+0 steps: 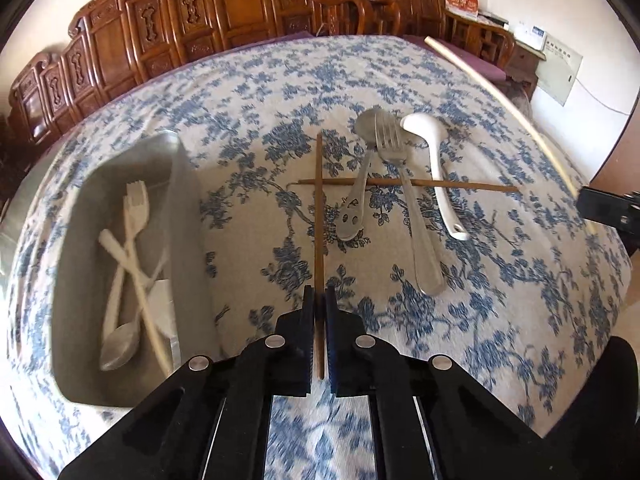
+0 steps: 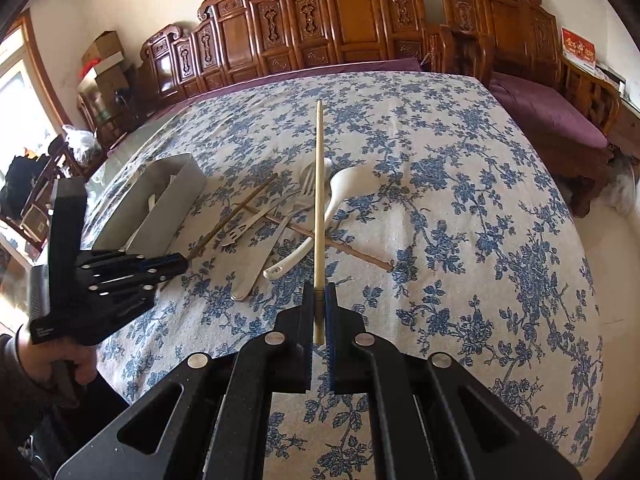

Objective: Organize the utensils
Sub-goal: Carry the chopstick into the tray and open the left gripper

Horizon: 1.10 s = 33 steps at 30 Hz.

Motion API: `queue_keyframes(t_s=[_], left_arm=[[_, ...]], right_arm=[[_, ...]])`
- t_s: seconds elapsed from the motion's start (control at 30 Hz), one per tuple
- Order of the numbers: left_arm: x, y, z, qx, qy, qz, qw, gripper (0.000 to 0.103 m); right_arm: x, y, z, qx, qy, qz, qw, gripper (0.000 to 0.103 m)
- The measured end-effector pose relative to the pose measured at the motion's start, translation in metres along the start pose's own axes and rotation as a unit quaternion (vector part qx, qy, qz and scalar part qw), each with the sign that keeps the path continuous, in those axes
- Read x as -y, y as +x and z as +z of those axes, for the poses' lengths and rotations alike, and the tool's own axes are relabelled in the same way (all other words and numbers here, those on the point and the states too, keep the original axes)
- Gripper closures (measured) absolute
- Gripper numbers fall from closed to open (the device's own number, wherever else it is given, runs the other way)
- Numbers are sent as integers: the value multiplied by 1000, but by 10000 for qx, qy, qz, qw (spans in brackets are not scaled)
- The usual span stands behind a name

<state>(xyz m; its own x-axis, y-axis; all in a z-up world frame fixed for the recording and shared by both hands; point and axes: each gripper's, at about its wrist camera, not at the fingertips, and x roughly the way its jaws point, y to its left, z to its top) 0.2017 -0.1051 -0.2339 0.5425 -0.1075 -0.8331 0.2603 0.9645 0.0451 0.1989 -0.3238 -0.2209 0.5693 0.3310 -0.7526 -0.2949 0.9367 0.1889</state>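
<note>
My left gripper (image 1: 319,300) is shut on the near end of a brown chopstick (image 1: 319,208) that points away across the floral tablecloth. It crosses a second brown chopstick (image 1: 408,184), which lies sideways under a metal spoon (image 1: 357,196), a metal fork (image 1: 406,196) and a white ceramic spoon (image 1: 434,172). My right gripper (image 2: 319,292) is shut on a cream chopstick (image 2: 319,200) held above that pile. The right wrist view also shows the left gripper (image 2: 178,263) at the left with its brown chopstick (image 2: 236,216).
A grey tray (image 1: 186,216) at the left holds several white plastic forks and spoons (image 1: 134,240); it also appears in the right wrist view as the tray (image 2: 168,204). A person's hand (image 2: 76,364) grips the left tool. Carved wooden benches (image 2: 340,20) line the table's far side.
</note>
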Motion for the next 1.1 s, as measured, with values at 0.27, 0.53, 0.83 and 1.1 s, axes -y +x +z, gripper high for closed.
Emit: queue_keyframes(t_s=[0.27,0.53,0.83,1.1], left_arm=[[-8,-47,-8,399,0,17,9992,99],[-24,-87,-14,704,-157,-38,9974,99],[-52,-105,-16,832,-356,54,9959,99],[-81,-90,-21,633,-480,173,9967,99]], right_arm=[[-21,-8,2,107,-281,56,9995,97],[-38,-12,0,121,-475,140,9987,97],[-56,-9,-4,61,-636,303,9975,97],[-71,-7,-8,5,-810,382,9960,97]])
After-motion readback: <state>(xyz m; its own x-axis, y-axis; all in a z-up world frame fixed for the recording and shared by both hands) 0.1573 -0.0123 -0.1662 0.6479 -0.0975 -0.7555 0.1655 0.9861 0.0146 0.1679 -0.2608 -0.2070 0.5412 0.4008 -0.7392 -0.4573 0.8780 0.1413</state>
